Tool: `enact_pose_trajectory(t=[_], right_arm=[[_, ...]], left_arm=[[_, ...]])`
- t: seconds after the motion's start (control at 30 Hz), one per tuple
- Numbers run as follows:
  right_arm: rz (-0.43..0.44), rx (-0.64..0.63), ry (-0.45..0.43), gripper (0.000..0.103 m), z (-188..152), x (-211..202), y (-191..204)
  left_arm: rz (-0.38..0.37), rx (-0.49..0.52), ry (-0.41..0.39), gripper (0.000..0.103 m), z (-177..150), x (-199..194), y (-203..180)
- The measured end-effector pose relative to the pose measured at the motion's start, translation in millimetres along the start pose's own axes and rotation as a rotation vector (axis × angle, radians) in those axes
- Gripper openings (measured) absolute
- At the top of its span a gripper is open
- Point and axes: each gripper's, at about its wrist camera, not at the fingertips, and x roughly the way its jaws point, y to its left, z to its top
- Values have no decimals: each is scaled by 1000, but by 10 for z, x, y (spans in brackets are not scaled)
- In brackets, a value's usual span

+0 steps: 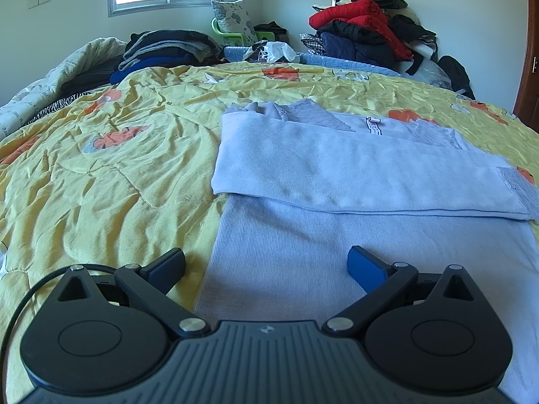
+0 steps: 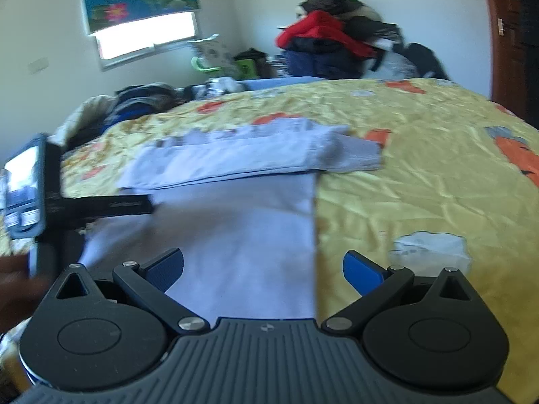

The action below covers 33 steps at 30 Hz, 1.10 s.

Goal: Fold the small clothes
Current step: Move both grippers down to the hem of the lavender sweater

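Tongs both wide apart, empty: left tongs (image 1: pixel 266 264) & right tongs (image 2: pixel 263 266) over blue top (image 1: pixel 337 256).

A shirt (image 1: pixel 337 222) lies on the quilt (image 1: pixel 101 168), sleeves folded across it; clothes pile (image 1: pixel 363 30) behind

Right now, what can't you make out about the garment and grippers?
- Light blue garment: near hem hidden behind the left gripper body, left wrist view.
- Its right edge: cut off by the frame, same view.
- Lace and label detail: motion-blurred, right wrist view.
- Right gripper: open, holding nothing.
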Motion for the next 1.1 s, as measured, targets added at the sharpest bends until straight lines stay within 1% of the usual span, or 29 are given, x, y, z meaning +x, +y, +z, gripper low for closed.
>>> enact_pose_trajectory(t=[0.07,0.17,0.2,0.27,0.3,0.33,0.4,0.47,0.57,0.63,0.73,0.87,1.03,1.1], right_arm=[[33,-32,-15,102,11,-16,127],[56,-46,-27,101,78,11,313],[66,-48,-29,101,97,-2,354],[90,-73,-30,101,115,-40,433],[96,-90,-28,101,110,-67,462],[95,-107,-23,101,100,-89,479],[78,-125,-12,101,61,-130,482],[67,-118,9,101,11,-149,435],[75,-79,34,99,-39,-171,361],[100,-67,39,99,-39,-197,365],[116,-105,37,99,-46,-247,456],[95,-143,65,99,-79,-316,492],[74,-113,105,98,-134,-410,394],[108,-101,138,96,-142,-461,426]], left_arm=[[-1,-4,9,103,7,-5,12],[-33,66,72,103,41,-69,31],[-12,63,77,103,23,-115,49],[61,55,57,103,-61,-291,96],[82,67,39,103,-105,-381,110],[86,91,22,103,-147,-469,121],[71,122,9,103,-209,-631,153],[59,106,18,103,-248,-764,208],[17,75,38,103,-291,-942,292],[14,87,41,103,-320,-1032,313],[0,134,72,103,-401,-1138,291],[-44,155,98,103,-529,-1306,312],[-16,140,131,103,-643,-1413,327],[11,135,146,103,-643,-1412,337]])
